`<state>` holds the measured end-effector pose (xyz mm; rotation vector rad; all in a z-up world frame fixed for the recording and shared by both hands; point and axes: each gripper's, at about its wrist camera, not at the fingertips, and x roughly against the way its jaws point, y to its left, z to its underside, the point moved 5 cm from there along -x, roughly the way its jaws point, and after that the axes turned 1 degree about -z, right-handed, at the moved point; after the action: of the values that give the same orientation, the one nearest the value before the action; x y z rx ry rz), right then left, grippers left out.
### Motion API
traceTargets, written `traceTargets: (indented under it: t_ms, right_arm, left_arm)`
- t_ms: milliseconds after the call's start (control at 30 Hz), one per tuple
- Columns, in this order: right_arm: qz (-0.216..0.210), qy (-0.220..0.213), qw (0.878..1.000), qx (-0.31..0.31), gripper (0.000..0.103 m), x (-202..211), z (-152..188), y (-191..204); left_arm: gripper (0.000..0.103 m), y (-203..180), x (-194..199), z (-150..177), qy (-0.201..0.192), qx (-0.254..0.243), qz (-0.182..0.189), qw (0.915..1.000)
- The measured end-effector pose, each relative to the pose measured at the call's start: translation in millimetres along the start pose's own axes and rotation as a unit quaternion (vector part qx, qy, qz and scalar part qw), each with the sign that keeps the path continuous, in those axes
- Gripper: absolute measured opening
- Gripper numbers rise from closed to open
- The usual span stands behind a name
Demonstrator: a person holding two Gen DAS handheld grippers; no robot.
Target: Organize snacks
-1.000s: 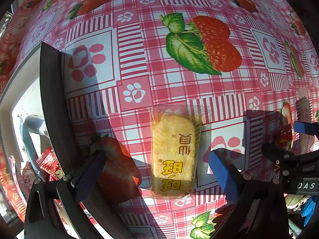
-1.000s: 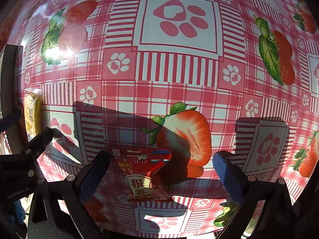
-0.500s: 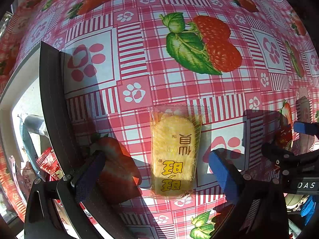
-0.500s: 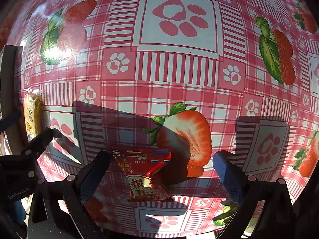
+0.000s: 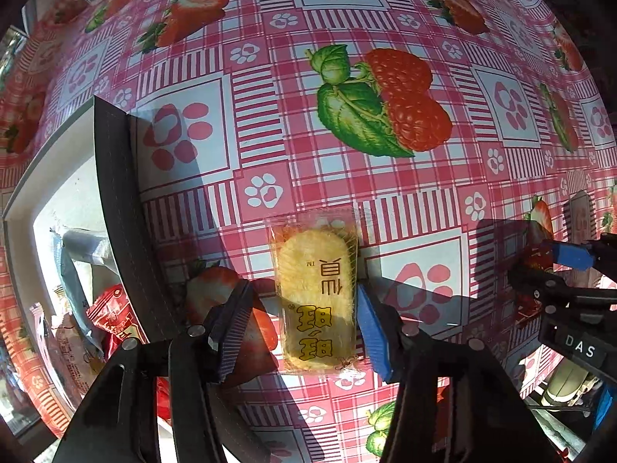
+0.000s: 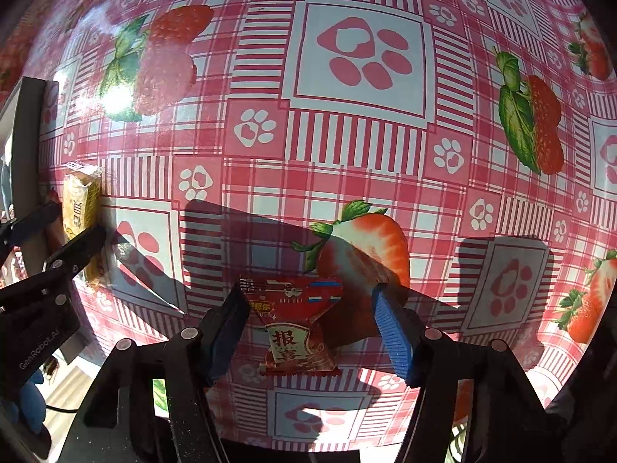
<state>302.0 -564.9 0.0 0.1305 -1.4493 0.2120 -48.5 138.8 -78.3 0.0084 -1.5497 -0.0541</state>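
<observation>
A yellow rice cracker in a clear wrapper [image 5: 317, 296] lies on the strawberry tablecloth. My left gripper [image 5: 302, 326] straddles it; the right finger [image 5: 372, 333] touches the pack and the left finger [image 5: 231, 328] stands a little off it. The cracker also shows in the right wrist view [image 6: 81, 212]. A red candy packet [image 6: 295, 328] lies on the cloth between the fingers of my right gripper [image 6: 310, 333], which is partly closed with gaps on both sides.
A white box with a dark rim [image 5: 115, 200] stands at the left and holds several snack packs [image 5: 112, 316]. The right gripper shows in the left wrist view [image 5: 570, 270], the left gripper in the right wrist view [image 6: 50, 247].
Both grippers have narrowed around their snacks. The left gripper's right finger now touches the cracker pack. Neither snack has moved.
</observation>
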Motion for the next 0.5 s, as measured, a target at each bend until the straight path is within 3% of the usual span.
traceTargets:
  t_ms: [33,233,500]
  right_arm:
    - [-0.01,0.0,1.0,0.002,0.041,1,0,2]
    - [-0.064,-0.011,0.998,-0.022,0.041,12,-2,9]
    - [-0.09,-0.037,0.995,0.01,0.041,49,-10,43]
  left_arm:
    - [0.04,1,1,0,0.0,0.001,0.001,1.0]
    - [0.04,15,11,7,-0.009,0.026,0.035,0.999]
    - [0.04,39,58,19,-0.062,0.033,0.045,0.9965]
